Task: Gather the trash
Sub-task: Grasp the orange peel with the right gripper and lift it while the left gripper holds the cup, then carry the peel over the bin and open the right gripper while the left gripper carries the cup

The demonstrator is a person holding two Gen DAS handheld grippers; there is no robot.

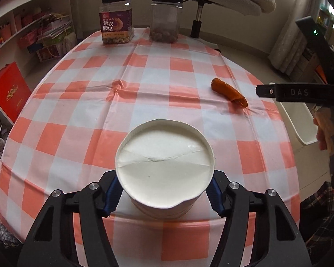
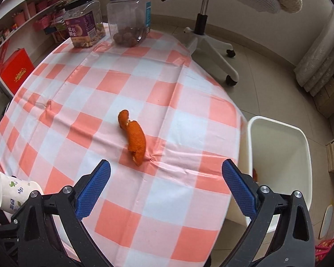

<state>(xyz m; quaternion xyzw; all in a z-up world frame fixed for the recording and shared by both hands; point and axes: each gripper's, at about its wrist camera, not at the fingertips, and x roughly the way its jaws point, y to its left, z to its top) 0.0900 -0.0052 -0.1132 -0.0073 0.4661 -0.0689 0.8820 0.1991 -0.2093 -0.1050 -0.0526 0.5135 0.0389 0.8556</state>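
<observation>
A white paper cup (image 1: 164,166) stands near the front edge of the pink-checked table (image 1: 144,73), its round creased end facing the camera. My left gripper (image 1: 164,178) is shut on it, and the blue pads (image 1: 111,197) press its two sides so that the lower edge is pinched. The right wrist view shows the same printed cup (image 2: 13,191) at the lower left. An orange peel (image 2: 133,135) lies on the cloth, also in the left view as the peel (image 1: 229,92). My right gripper (image 2: 165,166) hovers open just short of the peel, with nothing between its fingers.
A white bin (image 2: 278,155) stands on the floor beside the table's right edge, with something orange inside. Two black-lidded jars (image 1: 117,20) (image 1: 164,19) sit at the far edge. An office chair (image 2: 211,37) is beyond the table, and shelves with a red box (image 2: 15,71) are on the left.
</observation>
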